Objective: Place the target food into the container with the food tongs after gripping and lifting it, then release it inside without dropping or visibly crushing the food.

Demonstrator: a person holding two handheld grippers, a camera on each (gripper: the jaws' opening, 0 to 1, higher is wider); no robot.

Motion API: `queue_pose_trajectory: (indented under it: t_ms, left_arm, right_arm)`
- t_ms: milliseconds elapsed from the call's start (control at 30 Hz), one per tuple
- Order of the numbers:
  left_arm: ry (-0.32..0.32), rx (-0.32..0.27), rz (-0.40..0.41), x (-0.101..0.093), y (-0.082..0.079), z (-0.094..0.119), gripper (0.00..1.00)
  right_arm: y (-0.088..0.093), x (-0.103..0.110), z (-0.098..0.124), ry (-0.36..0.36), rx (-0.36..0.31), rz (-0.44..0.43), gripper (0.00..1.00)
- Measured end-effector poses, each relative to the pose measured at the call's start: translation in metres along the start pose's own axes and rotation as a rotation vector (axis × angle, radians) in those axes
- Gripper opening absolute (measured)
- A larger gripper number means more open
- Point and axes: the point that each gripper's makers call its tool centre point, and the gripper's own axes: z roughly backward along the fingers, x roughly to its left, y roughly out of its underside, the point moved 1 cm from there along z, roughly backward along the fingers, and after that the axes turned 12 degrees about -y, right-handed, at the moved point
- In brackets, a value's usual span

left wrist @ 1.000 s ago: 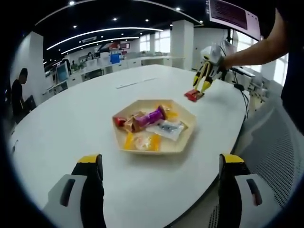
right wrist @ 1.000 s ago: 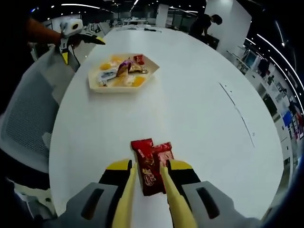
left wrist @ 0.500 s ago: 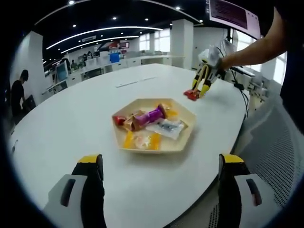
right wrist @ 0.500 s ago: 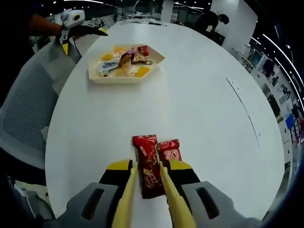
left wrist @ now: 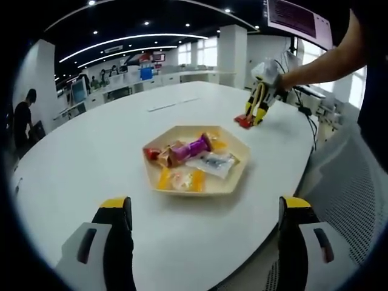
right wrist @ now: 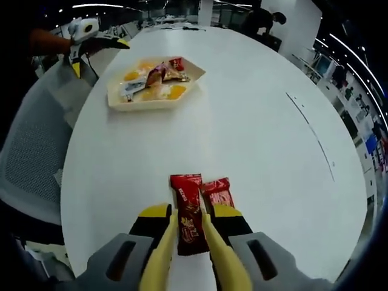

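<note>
Right gripper [right wrist: 191, 242]: yellow tong arms drawn in against both long edges of the red snack bar [right wrist: 188, 213], clamped on its near half.

Red snack bar: long, glossy foil wrapper, lying flat on the white table [right wrist: 254, 121]; a second red packet [right wrist: 218, 193] sits just beside it. Likely light, slippery, crushable; best gripped mid-length across its width, gently.

Hexagonal tray [right wrist: 119, 104]: well apart, already holding assorted wrapped snacks.

Left gripper [left wrist: 200, 242]: jaws wide apart, empty, facing the tray [left wrist: 239, 179].

Tray [right wrist: 121, 104] of snacks on table [right wrist: 254, 139], two bars [right wrist: 189, 209] (side by side) well apart from it
</note>
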Motion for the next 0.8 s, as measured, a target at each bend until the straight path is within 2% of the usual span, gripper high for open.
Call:
queue_pose_trajectory:
  t_ms: [400,533,800]
  left_arm:
    - [-0.001,-0.005,0.000,0.000,-0.001,0.001,0.97]
    - [-0.001,-0.005,0.002,0.001,-0.001,0.000,0.96]
    - [-0.001,-0.016,0.003,0.000,-0.003,0.001,0.97]
  right_arm:
    - [-0.006,0.006,0.008,-0.010,-0.017,-0.055,0.23]
    - [-0.016,0.005,0.020,-0.001,-0.045,-0.072,0.24]
    - [-0.026,0.002,0.032,0.007,-0.050,-0.071,0.24]
